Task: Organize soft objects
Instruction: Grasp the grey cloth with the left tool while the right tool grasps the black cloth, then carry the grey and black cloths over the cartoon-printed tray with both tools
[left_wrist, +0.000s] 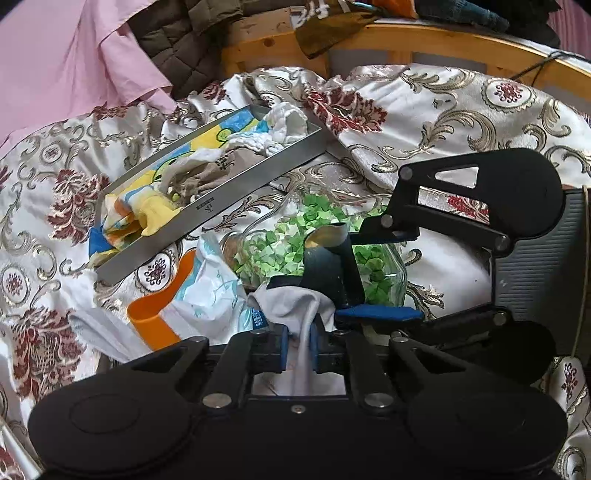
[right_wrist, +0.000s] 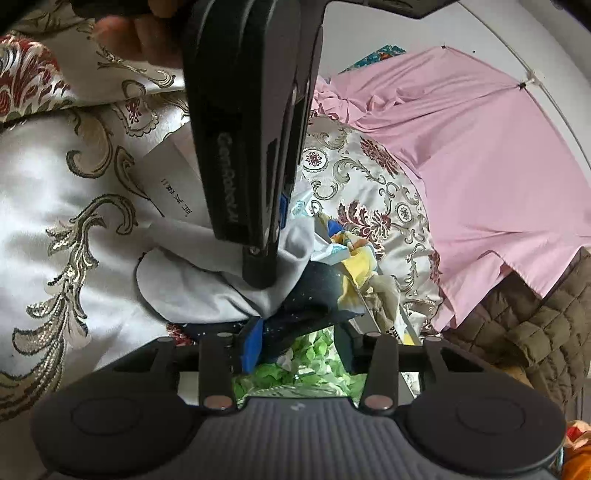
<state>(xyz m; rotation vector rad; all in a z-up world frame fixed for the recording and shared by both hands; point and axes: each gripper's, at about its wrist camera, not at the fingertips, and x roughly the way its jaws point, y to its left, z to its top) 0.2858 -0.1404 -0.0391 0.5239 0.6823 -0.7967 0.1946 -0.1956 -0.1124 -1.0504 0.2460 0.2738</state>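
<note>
Both cameras sit close above the patterned bedspread (left_wrist: 424, 99). The left wrist view looks down past the grey sock (left_wrist: 295, 306) toward the headboard; the right wrist view faces it sideways. Both share the sock and the jar of green paper (right_wrist: 314, 354).

A: What colour is the bedspread (left_wrist: 424, 110)?
B: Shiny white, with gold scrolls and dark red flowers.
A: And the sock (left_wrist: 295, 306)?
B: Pale grey; the other sock (left_wrist: 325, 258) is dark navy.
A: The jar (left_wrist: 295, 236)?
B: Clear, full of light and dark green bits.
A: The tray (left_wrist: 207, 210)?
B: Grey, holding yellow, blue and white cloth. The sheet (left_wrist: 74, 55) is pink.
</note>
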